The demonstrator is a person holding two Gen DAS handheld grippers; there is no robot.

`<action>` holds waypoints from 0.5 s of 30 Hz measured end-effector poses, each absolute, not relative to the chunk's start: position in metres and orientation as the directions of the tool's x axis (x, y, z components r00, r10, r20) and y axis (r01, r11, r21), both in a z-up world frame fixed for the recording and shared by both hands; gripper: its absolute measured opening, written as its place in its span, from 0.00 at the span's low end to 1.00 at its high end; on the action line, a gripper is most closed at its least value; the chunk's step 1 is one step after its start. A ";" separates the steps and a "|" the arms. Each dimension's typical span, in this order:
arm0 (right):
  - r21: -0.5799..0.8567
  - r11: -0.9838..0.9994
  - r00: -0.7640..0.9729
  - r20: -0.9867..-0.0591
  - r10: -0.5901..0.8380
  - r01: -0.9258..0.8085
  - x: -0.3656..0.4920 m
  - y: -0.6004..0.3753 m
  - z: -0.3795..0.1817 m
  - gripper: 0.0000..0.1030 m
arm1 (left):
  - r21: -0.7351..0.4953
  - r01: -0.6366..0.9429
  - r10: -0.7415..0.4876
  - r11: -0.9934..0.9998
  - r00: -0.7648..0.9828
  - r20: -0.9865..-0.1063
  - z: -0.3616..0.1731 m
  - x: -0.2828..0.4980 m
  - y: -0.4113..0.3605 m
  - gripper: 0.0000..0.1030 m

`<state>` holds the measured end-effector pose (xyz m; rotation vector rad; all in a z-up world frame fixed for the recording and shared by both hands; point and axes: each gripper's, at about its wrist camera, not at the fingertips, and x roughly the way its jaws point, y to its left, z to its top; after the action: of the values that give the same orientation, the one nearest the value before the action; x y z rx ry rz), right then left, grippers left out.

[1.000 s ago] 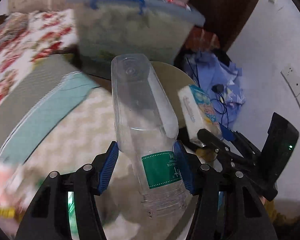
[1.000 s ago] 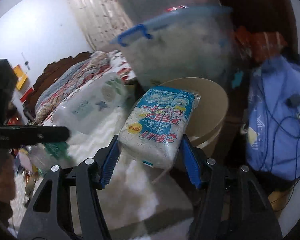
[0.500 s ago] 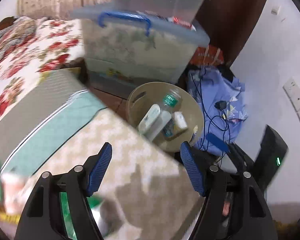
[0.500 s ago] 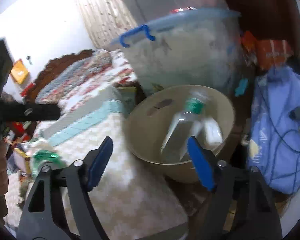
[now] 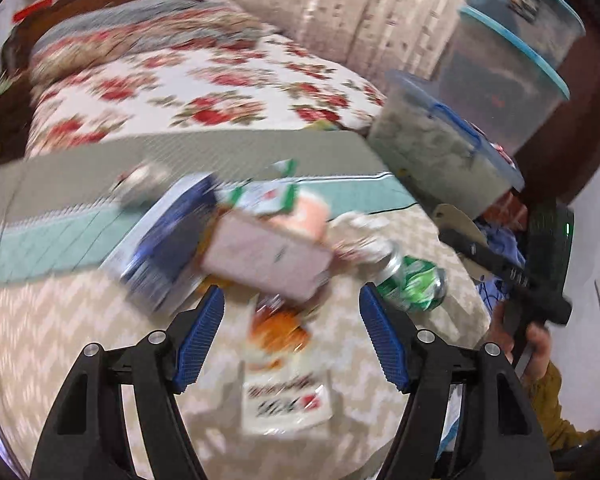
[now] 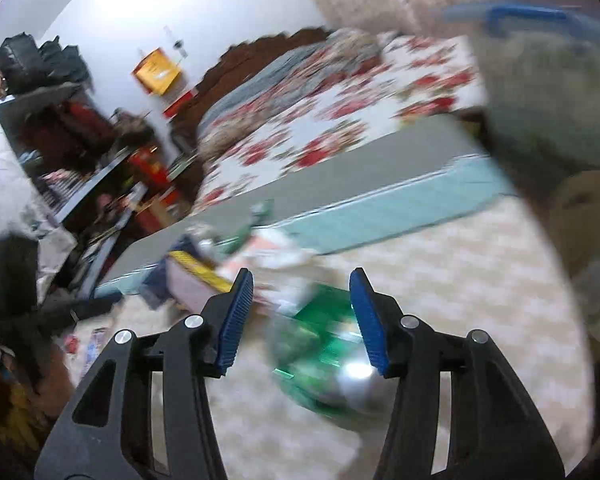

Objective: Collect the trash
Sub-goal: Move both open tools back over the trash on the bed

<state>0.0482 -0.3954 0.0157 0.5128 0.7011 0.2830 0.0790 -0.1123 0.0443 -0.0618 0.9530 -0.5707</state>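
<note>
At least 5 pieces of trash are left in the heap, so this job is only part done. The crushed green can (image 5: 414, 280) lies on its side at the right edge of the pile. The pink box (image 5: 260, 256) sits in the middle, the blue packet (image 5: 168, 240) touches its left side, and a green-and-white carton (image 5: 268, 196) lies just behind. An orange-and-white wrapper (image 5: 284, 368) lies flat in front, nearest the camera.

The left gripper (image 5: 290, 334) hangs over that wrapper with its jaws wide apart and nothing in them. The right gripper (image 6: 301, 280) has just been closing its jaws. The can lies between them, but the blue pads do not seem to touch it, so I call that no grip yet, though the blur makes it hard to be sure.

The beige bin (image 6: 580, 192) stands off the right edge of the mat, well apart from the heap. Something clear and green shows inside it, so some trash is probably already in. By my reckoning the can goes next, then the boxes.

All of it rests on a beige zigzag mat (image 5: 60, 340) with teal and grey bands behind. Beyond that is a bed (image 5: 200, 92) under a red floral cover. Stacked storage tubs (image 5: 440, 148) rise beside the bin, and a cluttered shelf (image 6: 80, 140) stands against the pale wall at left.
</note>
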 end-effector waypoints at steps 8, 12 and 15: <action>0.395 0.914 0.665 -0.658 0.354 -0.095 0.135 -0.303 0.019 0.66 | -0.325 0.391 -0.488 0.861 0.457 -0.744 0.036 0.050 -0.054 0.64; 0.451 0.891 0.572 -0.717 0.399 -0.057 0.163 -0.295 -0.003 0.67 | -0.336 0.357 -0.480 0.871 0.478 -0.735 0.035 0.036 -0.020 0.65; 0.442 0.889 0.553 -0.715 0.428 -0.116 0.149 -0.272 -0.003 0.65 | -0.356 0.325 -0.478 0.876 0.486 -0.732 0.031 0.027 0.003 0.65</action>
<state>0.1495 -0.2720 -0.0031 0.3666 0.9339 0.3301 0.0275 0.0034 0.0312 -0.1785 0.9452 -0.4914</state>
